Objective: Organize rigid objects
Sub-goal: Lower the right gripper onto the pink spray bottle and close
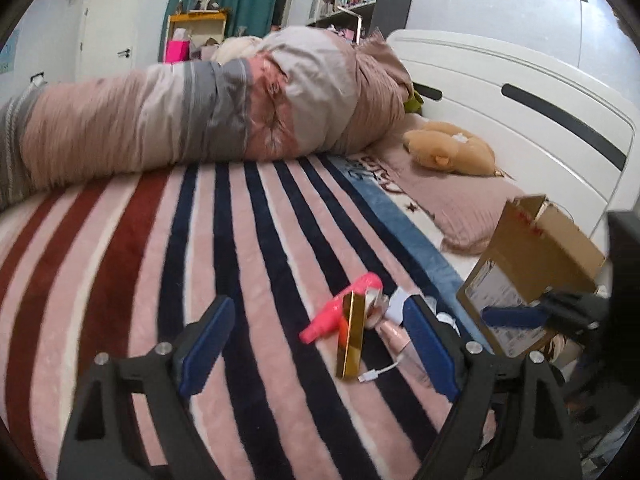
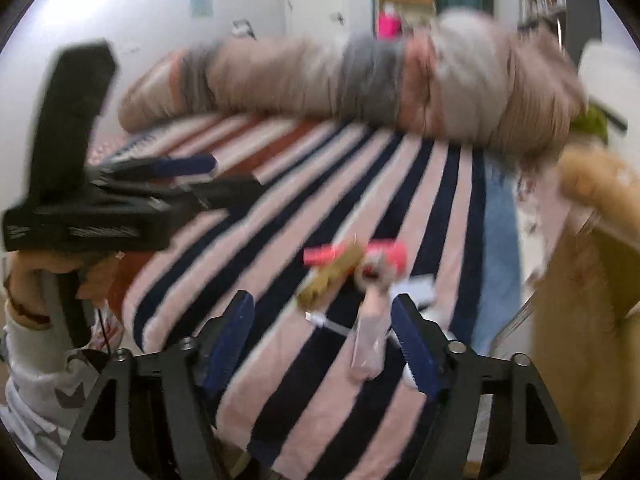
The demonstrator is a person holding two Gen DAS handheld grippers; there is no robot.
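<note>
A small heap of objects lies on the striped blanket (image 1: pixel 200 240): a pink bottle (image 1: pixel 340 312), a gold bar-shaped box (image 1: pixel 351 336), a roll of tape (image 1: pixel 374 300), a pale pink bottle (image 1: pixel 396 334) and a white cable (image 1: pixel 380 372). My left gripper (image 1: pixel 320 344) is open and empty just before the heap. In the blurred right wrist view my right gripper (image 2: pixel 324 332) is open and empty above the pale pink bottle (image 2: pixel 370 332), with the pink bottle (image 2: pixel 384 252) and gold box (image 2: pixel 328 276) beyond. The right gripper also shows in the left view (image 1: pixel 516 316).
An open cardboard box (image 1: pixel 532 264) stands at the right of the heap, seen also in the right wrist view (image 2: pixel 580 320). A rolled duvet (image 1: pixel 200 112), a pillow (image 1: pixel 460 200), a plush toy (image 1: pixel 448 148) and the white headboard (image 1: pixel 520 92) lie beyond.
</note>
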